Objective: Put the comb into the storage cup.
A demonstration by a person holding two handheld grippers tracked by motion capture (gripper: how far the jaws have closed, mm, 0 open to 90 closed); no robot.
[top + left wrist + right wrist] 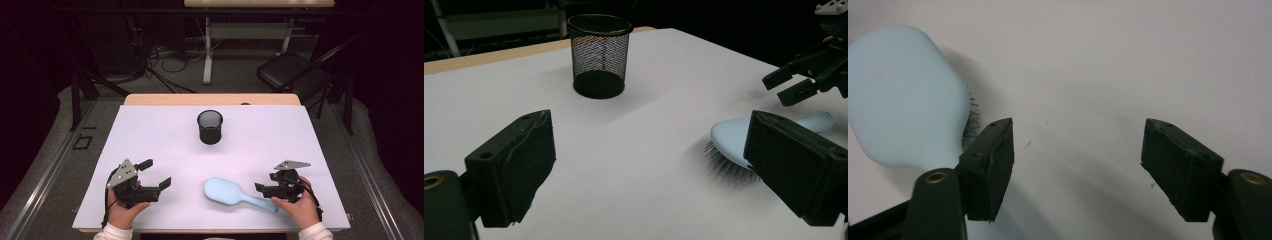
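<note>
Nearest the person's edge of the white table [150, 130], the left gripper [155, 174] rests low at the left in a hand, its jaws spread wide with nothing between them; in the left gripper view the two black pads frame bare tabletop. At the right, level with it, the right gripper [261, 189] is held in the other hand, pointing leftward toward the brush's handle. Its jaws stand apart with only the table surface between the pads in the right gripper view, and no pad presses on anything. Between the two grippers lies the light blue hairbrush [227, 192], bristles down on the table, its broad oval head toward the middle and its handle running right, its tip just beside the right gripper's jaws; in the right gripper view the head [903, 95] sits left of the near jaw, dark bristles showing under its edge. Farther back, well apart from brush and grippers, a black mesh cup [210, 127] stands upright near the table's centre; from above, nothing can be made out inside it but its dark bottom.
</note>
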